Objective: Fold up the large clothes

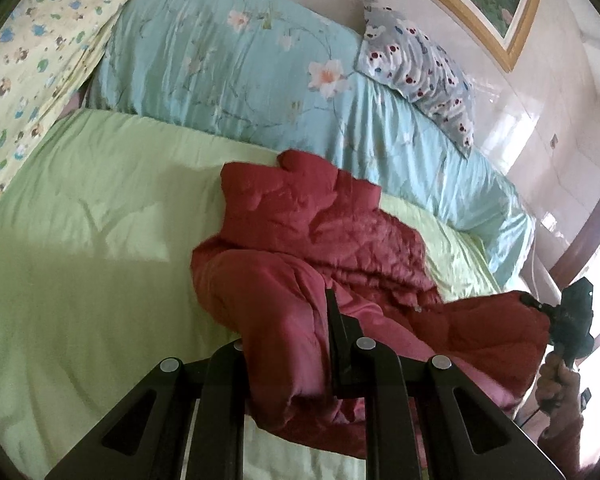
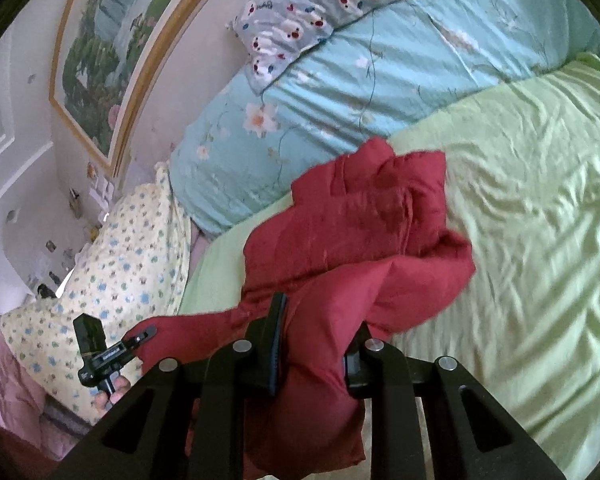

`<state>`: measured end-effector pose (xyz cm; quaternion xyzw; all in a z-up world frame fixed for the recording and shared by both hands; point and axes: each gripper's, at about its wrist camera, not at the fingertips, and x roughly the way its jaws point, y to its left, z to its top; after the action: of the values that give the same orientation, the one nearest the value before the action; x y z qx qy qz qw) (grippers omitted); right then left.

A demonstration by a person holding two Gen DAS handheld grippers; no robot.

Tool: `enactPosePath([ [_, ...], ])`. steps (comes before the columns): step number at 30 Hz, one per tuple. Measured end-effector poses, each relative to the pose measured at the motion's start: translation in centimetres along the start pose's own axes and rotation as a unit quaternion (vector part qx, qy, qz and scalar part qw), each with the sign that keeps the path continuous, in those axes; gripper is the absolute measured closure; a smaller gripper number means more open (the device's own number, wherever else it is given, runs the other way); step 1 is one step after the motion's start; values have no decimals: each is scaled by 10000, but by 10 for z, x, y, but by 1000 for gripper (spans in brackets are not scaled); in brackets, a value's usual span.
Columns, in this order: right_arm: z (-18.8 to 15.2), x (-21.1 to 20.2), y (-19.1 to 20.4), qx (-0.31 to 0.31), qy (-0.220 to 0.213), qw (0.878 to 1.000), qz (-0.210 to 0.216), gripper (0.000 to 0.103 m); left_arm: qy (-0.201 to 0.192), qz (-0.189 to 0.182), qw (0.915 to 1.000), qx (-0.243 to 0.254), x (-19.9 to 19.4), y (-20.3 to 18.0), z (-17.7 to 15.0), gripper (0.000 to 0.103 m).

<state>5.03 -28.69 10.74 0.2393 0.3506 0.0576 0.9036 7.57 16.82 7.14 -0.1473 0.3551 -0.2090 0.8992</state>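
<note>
Red quilted jacket (image 1: 312, 240) lying crumpled on green bedspread (image 1: 80, 240), near edge lifted clear of the bed, far part still resting near blue duvet (image 1: 228, 60).

Left gripper (image 1: 288, 344): jaws nearly closed, clamped on a thick bunch of jacket fabric; one finger visible, the other hidden under the cloth. Same gripper seen from the right wrist view at (image 2: 140, 338), pinching a corner of the garment.

Right gripper (image 2: 312, 340): jaws partly closed around a padded fold, fabric filling the gap and hanging below. Seen from the left wrist view at (image 1: 534, 302), gripping the far corner of a stretched edge.

Handling, as judged: padded and bulky, soft, no stiffness; likely light for its volume. Shell appears smooth and may slip through a shallow pinch. Thick folds resist creasing and tend to spring open.

Hold points: take a hem, cuff or seam edge, not loose padding; bite deep. Keep both grips well apart along one edge to hold it taut. Press each fold flat on the bedspread before release.
</note>
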Motion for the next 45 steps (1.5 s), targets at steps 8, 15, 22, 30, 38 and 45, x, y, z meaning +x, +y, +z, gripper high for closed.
enactPosePath([
  [8,40,23,-8,131,-213,9996,-98,82,-90,143,9999,-30,39,-3,37,87],
  [15,73,52,-10,70,-307,9990,-320,82,-156,311,9994,16,80,-9,69,86],
  [22,101,82,-21,82,-414,9976,-550,82,-195,426,9989,4,127,-8,103,86],
  [30,129,119,-49,371,-590,9943,-803,81,-200,769,9968,-84,197,1,140,85],
  [38,153,165,-82,673,-543,9905,-1071,80,57,1101,9934,-316,283,23,169,84],
  [45,162,209,-120,996,-426,9867,-1212,80,273,1301,9905,-351,347,36,185,81],
])
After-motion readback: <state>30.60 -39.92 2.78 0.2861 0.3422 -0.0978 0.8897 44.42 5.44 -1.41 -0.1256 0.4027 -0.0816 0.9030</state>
